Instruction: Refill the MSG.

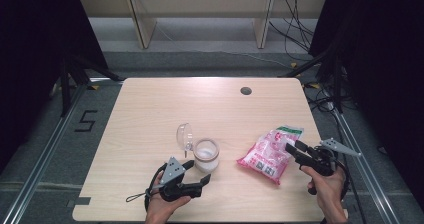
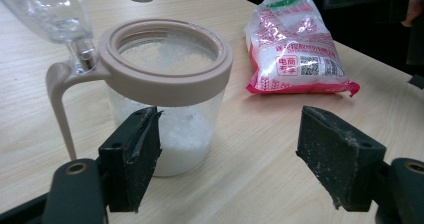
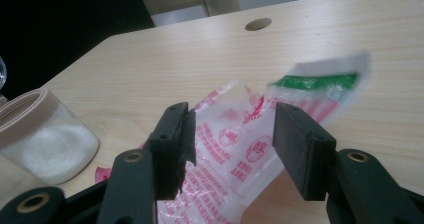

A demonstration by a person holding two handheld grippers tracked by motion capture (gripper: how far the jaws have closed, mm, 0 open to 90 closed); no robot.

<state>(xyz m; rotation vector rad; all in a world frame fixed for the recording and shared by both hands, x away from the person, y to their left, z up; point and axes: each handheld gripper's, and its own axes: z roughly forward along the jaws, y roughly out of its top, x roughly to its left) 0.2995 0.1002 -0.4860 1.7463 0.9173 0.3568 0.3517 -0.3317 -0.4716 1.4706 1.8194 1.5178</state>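
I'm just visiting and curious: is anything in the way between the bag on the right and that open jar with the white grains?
Nothing visible stands in the way. Bare table lies between the pink-and-white bag and the open jar. The jar's clear lid is flipped back on the far side. The right gripper has the bag's upper end between its open jaws.

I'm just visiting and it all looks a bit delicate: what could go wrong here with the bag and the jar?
Two risks stand out. The right gripper is open around the top of the pink and white plastic bag of white granules; a thin, slippery edge could slide out when lifted. The clear jar with the beige ring lid stands open and part full, with the open left gripper close beside it, so a nudge might tip it and spill.
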